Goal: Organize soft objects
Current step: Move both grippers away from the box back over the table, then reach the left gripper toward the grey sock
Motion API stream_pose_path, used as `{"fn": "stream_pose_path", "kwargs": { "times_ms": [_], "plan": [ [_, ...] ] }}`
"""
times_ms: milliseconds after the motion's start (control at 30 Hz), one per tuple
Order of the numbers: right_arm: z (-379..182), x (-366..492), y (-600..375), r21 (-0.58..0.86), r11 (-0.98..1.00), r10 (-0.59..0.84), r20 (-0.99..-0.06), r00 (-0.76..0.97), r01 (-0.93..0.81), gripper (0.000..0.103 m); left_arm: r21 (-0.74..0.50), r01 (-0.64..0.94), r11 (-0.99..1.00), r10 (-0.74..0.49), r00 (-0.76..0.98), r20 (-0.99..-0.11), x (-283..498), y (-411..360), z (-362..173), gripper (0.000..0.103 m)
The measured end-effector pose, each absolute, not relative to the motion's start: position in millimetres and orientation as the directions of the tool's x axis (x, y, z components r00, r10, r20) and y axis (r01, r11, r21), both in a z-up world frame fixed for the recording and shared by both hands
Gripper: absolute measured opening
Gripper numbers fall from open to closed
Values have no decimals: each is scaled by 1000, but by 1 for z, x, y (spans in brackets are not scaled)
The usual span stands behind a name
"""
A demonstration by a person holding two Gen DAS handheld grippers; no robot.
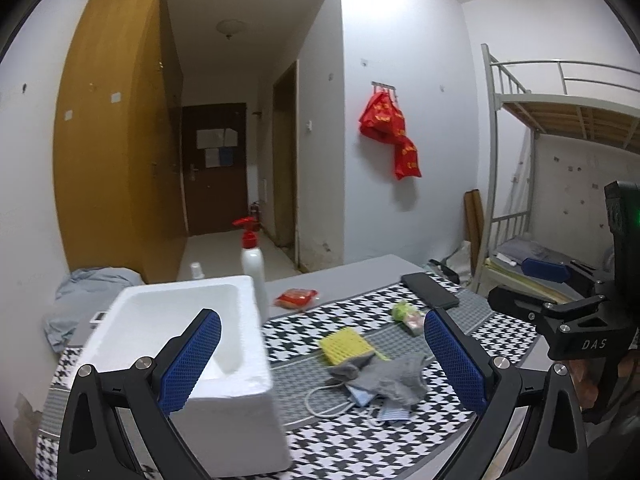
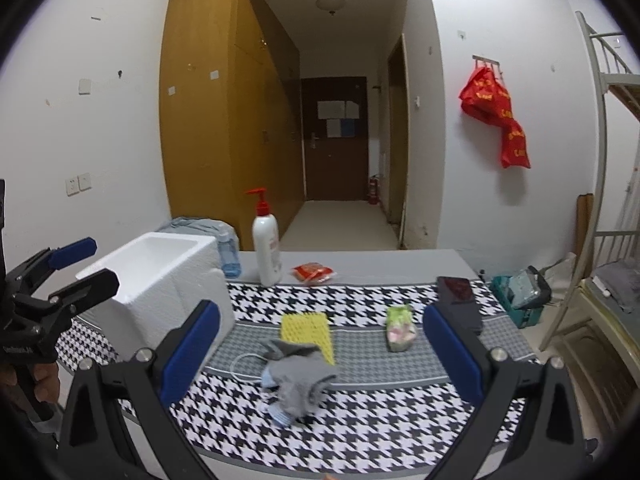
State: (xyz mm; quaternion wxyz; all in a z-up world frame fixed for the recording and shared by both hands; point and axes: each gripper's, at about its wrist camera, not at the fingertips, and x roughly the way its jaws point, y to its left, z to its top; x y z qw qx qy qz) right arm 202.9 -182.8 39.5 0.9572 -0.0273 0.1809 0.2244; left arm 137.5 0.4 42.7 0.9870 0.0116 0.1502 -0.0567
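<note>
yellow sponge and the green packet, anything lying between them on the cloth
Nothing: in the right wrist view, bare houndstooth cloth separates the yellow sponge from the green packet.

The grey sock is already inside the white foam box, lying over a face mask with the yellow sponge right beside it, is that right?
Not quite. The grey sock is not in the white foam box; it lies on the houndstooth cloth to the box's right, as the right wrist view shows. It does lie over a face mask, with the yellow sponge right beside it.

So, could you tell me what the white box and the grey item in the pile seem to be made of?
White box: apparently expanded polystyrene foam, matte, with thick walls and a grainy, pebbled surface. Grey item: soft knit fabric, probably a sock, limp and crumpled with a ribbed-looking edge.
</note>
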Motion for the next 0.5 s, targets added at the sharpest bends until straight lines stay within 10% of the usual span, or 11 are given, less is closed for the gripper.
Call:
{"fn": "stream_pose_path", "kwargs": {
  "times_ms": [500],
  "plan": [
    [15,217,-211,16,928,347,-406,846,-373,102,20,148,989,-132,928,-348,163,-39,13,102]
  ]
}}
